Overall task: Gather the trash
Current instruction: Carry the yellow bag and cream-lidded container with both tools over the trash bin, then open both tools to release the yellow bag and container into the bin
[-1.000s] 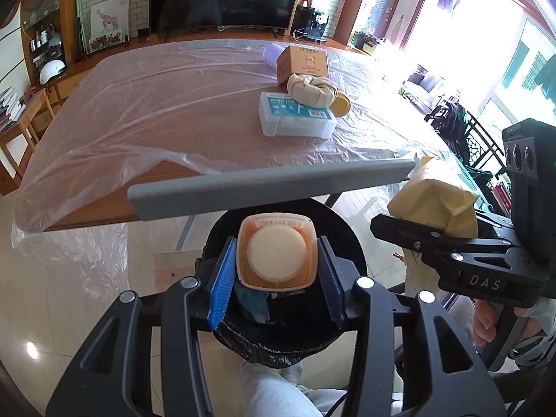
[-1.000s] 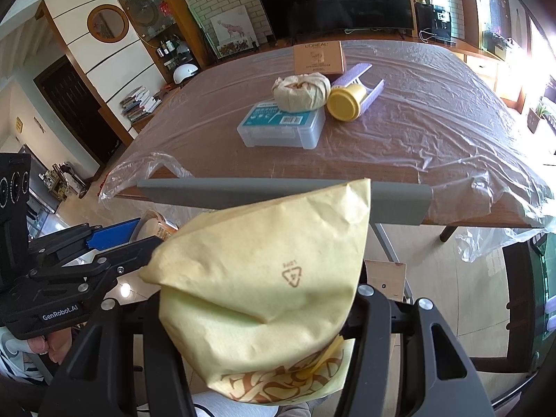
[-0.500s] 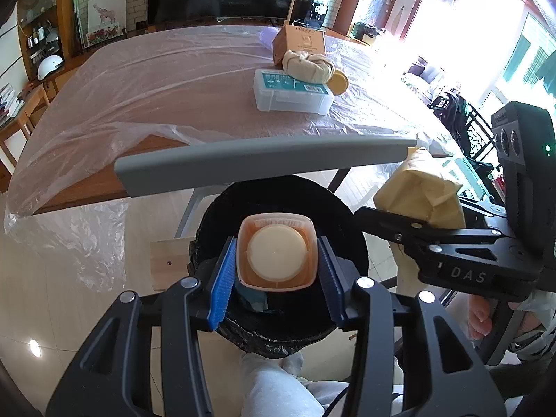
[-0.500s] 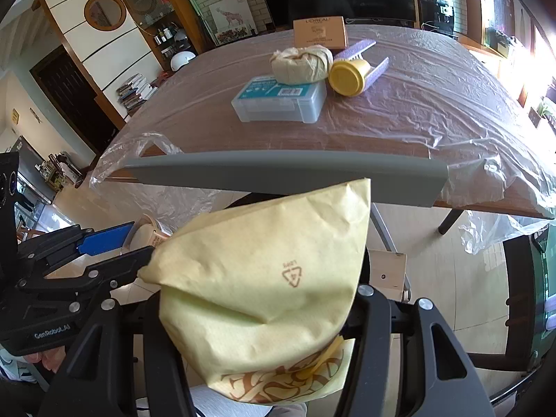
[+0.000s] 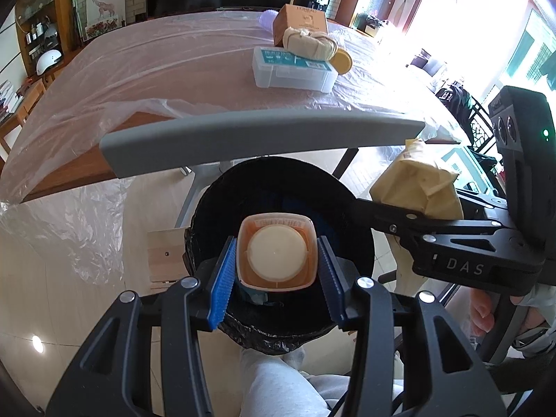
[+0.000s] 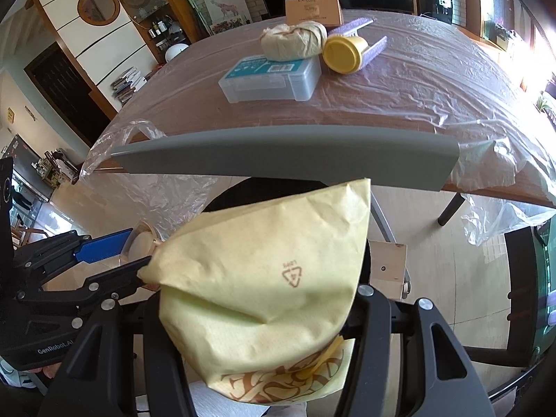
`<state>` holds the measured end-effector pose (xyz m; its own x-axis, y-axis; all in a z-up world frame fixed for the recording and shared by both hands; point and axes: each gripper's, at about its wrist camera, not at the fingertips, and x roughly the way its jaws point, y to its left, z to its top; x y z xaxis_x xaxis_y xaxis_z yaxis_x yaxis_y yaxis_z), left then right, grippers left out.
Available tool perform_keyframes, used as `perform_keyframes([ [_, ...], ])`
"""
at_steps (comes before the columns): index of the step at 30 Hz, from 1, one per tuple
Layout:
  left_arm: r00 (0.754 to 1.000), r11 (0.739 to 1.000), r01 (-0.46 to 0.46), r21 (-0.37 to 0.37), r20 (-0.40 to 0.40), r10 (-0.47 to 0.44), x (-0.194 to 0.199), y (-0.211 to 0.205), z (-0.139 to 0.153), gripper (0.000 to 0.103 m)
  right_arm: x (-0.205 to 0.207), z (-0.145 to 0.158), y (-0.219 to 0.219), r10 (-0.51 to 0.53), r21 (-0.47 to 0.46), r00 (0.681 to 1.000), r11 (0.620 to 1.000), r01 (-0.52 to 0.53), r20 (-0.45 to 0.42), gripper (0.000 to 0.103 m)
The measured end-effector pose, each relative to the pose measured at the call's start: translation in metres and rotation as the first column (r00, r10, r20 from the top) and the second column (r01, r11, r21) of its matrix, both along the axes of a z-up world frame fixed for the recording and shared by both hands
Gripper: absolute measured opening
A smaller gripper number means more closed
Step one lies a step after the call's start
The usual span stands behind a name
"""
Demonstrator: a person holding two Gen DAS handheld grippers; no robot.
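Observation:
My left gripper (image 5: 276, 253) is shut on an orange plastic tub with a cream lid (image 5: 277, 251) and holds it over the open mouth of a black-lined trash bin (image 5: 222, 215). My right gripper (image 6: 264, 312) is shut on a crumpled yellow paper bag (image 6: 264, 278), which hides its fingertips. The bag also shows in the left wrist view (image 5: 417, 184), just right of the bin. The bin's rim (image 6: 222, 198) peeks out behind the bag. The left gripper and tub show at the left of the right wrist view (image 6: 135, 243).
A wooden table under clear plastic sheet (image 5: 166, 69) stands beyond the bin. On it are a clear plastic box (image 5: 293, 69), a wrapped paper bundle (image 5: 309, 43), a yellow-lidded jar (image 6: 344, 52), a brown carton (image 5: 300, 22) and a purple brush (image 6: 368, 40). My grey-trousered leg (image 5: 278, 382) is below.
Both grippers have moved forward and tilted, so the table looms closer. The bin's mouth now sits more fully under the tub. Both grips are unchanged.

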<state>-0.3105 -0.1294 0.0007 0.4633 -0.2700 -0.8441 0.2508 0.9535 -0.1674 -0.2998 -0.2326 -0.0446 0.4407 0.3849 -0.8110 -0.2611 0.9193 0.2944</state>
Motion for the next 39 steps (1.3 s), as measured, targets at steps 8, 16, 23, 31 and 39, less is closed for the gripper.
perform_keyframes([
  [8, 1.000, 1.000, 0.004, 0.009, -0.018, -0.004, 0.000, -0.001, -0.009, 0.047, 0.006, -0.009, 0.000, -0.005, 0.003, 0.999, 1.000, 0.005, -0.036, 0.053],
  [16, 0.999, 1.000, 0.008, 0.024, -0.044, -0.007, 0.002, -0.001, -0.020, 0.047, 0.011, -0.018, 0.001, -0.007, -0.007, 0.998, 1.000, 0.007, -0.059, 0.053],
  [23, 0.998, 0.999, 0.010, 0.038, -0.068, -0.007, 0.007, -0.001, -0.030, 0.047, 0.017, -0.023, 0.006, -0.011, -0.016, 0.997, 1.000, 0.010, -0.073, 0.053],
  [31, 0.996, 0.999, 0.012, 0.050, -0.089, -0.007, 0.014, 0.001, -0.042, 0.047, 0.025, -0.028, 0.010, -0.011, -0.022, 0.996, 1.000, 0.009, -0.086, 0.053],
  [39, 0.995, 0.998, 0.016, 0.061, -0.102, -0.009, 0.020, -0.001, -0.047, 0.047, 0.030, -0.032, 0.014, -0.013, -0.035, 0.995, 0.999, 0.009, -0.098, 0.053],
])
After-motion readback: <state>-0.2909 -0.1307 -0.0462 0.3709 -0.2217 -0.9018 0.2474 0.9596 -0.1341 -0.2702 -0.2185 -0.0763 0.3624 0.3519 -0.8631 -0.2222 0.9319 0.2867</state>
